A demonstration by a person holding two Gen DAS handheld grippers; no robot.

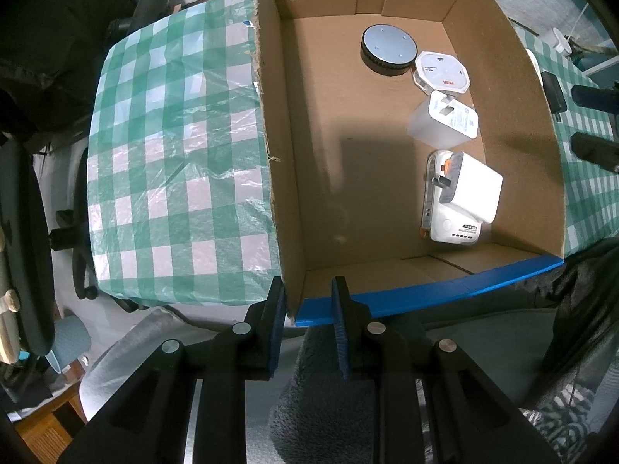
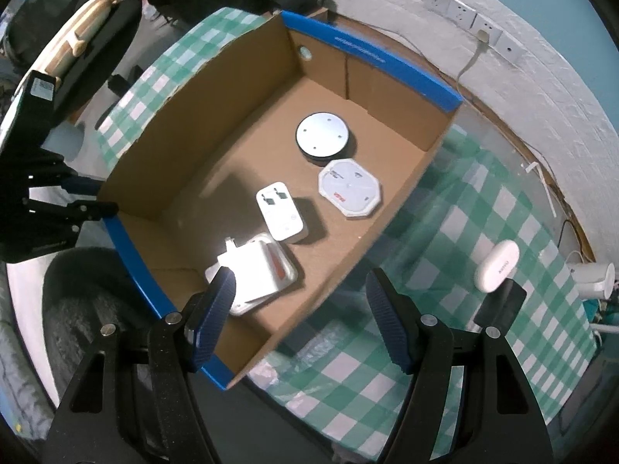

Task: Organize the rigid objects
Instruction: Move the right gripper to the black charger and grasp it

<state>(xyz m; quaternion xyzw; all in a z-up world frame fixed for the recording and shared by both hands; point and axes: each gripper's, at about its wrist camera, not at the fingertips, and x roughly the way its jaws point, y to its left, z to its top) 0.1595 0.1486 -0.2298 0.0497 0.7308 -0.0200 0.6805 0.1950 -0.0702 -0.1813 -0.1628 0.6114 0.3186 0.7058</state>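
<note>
A cardboard box [image 1: 514,116] [image 2: 154,162] with blue rims stands on the checked table. Inside lie a black round disc [image 1: 389,48] [image 2: 323,137], a white octagonal device [image 1: 443,72] [image 2: 349,187], a white plug adapter [image 1: 445,121] [image 2: 280,214], and a white charger [image 1: 470,187] [image 2: 251,266] resting on a white-and-orange device [image 1: 431,193] [image 2: 284,266]. My left gripper [image 1: 305,301] is open and straddles the box's near left corner. My right gripper [image 2: 300,294] is open and empty above the box's near right wall. A white oval case [image 2: 497,265] and a black adapter [image 2: 499,303] lie on the table right of the box.
The table has a green-and-white checked cloth [image 1: 174,154] [image 2: 464,270]. Office chairs [image 1: 23,232] stand at the left. A wall with sockets [image 2: 464,15] and cables runs behind. My left gripper also shows at the left of the right wrist view [image 2: 91,197].
</note>
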